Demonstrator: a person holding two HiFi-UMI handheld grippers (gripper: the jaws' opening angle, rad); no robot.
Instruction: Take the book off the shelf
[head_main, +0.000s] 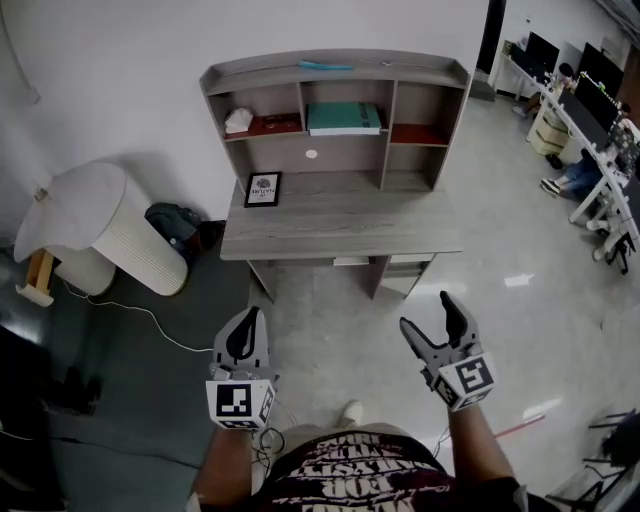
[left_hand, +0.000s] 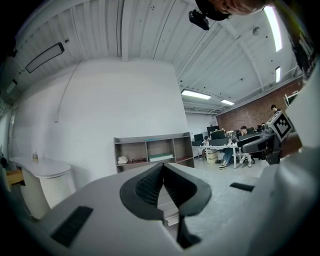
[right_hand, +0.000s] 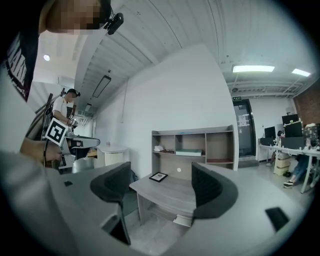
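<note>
The shelf (head_main: 330, 72) on the bench (head_main: 340, 228) has three upper bays. The left one holds a white lump (head_main: 238, 121), too small to name, beside a flat dark-red thing (head_main: 276, 124). The middle one holds the one book (head_main: 343, 118), teal and lying flat. The right one holds a flat red thing (head_main: 417, 133). A thin teal strip (head_main: 325, 66) lies on top of the shelf. One frame (head_main: 263, 189) stands on the bench under the left bay.

You hold two tools, both well apart from the shelf. Your left hand-held gripper (head_main: 250, 322) is clenched on nothing, jaws pressed together. Your right hand-held gripper (head_main: 428, 312) is released, jaws wide apart and empty. Your arms are cut off at the head view's bottom edge.
</note>
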